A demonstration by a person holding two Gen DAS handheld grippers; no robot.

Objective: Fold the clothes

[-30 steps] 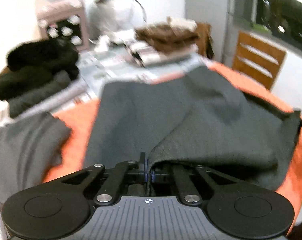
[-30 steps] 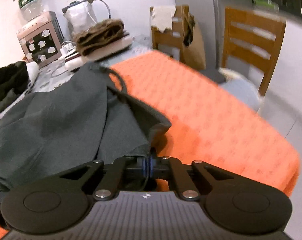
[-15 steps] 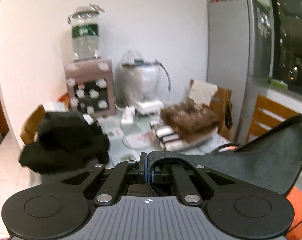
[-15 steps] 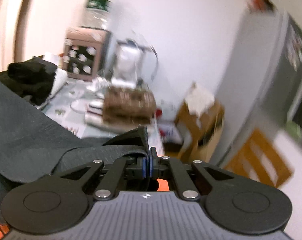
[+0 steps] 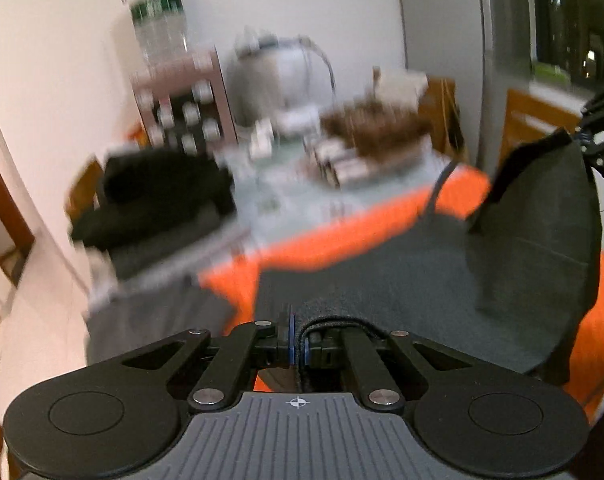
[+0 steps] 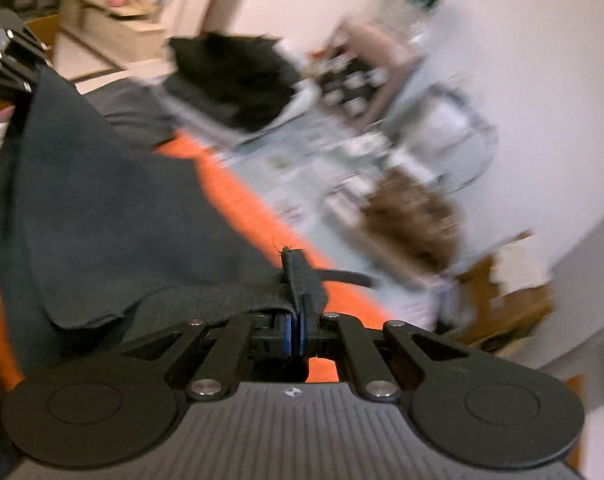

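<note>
A dark grey garment [image 5: 401, 276] hangs stretched between both grippers above the orange table cover [image 5: 325, 240]. My left gripper [image 5: 298, 344] is shut on one hem edge, the cloth pinched between its blue pads. My right gripper [image 6: 296, 332] is shut on another corner of the dark grey garment [image 6: 102, 216], whose seam sticks up past the pads. At the right edge of the left wrist view the right gripper [image 5: 589, 140] lifts that corner high. The left gripper [image 6: 6, 60] shows at the top left of the right wrist view.
A pile of black clothes [image 5: 158, 196] sits at the table's far left. Further back stand a patterned box [image 5: 182, 108] under a water bottle [image 5: 158, 20], a white appliance [image 5: 278, 80] and a brown folded pile [image 5: 373, 128]. A wooden chair [image 5: 537, 120] stands at the right.
Both grippers have risen, lifting the grey garment off the orange cover. The right gripper has rolled, so its view is now tilted. Both stay shut on the cloth.
</note>
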